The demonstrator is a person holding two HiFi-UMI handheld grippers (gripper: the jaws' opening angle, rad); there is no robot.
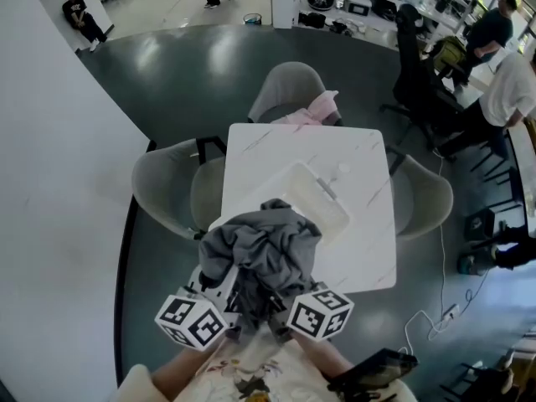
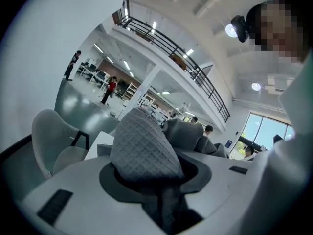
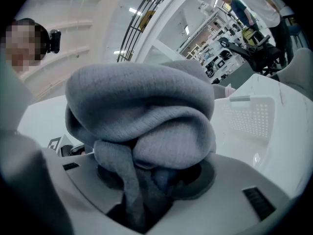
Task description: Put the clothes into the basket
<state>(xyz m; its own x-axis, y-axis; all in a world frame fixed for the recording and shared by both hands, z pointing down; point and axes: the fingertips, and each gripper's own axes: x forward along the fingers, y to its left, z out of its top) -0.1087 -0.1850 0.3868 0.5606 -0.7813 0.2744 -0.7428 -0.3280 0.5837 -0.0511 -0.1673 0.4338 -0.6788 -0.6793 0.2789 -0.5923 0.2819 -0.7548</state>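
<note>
Clamping one grey waffle-knit garment (image 1: pixel 261 248) — soft, bunched folds — are the left tongs (image 2: pixel 164 204) and the right tongs (image 3: pixel 142 204).

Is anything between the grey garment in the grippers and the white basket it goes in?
Nothing visible. The left gripper and right gripper both have their jaws shut on the grey garment, which is bunched right at the near rim of the white basket on the table. The part of the basket that shows is bare.

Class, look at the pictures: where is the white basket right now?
In the head view the white basket sits on the near half of the white table, directly beyond the bunched grey garment.
</note>
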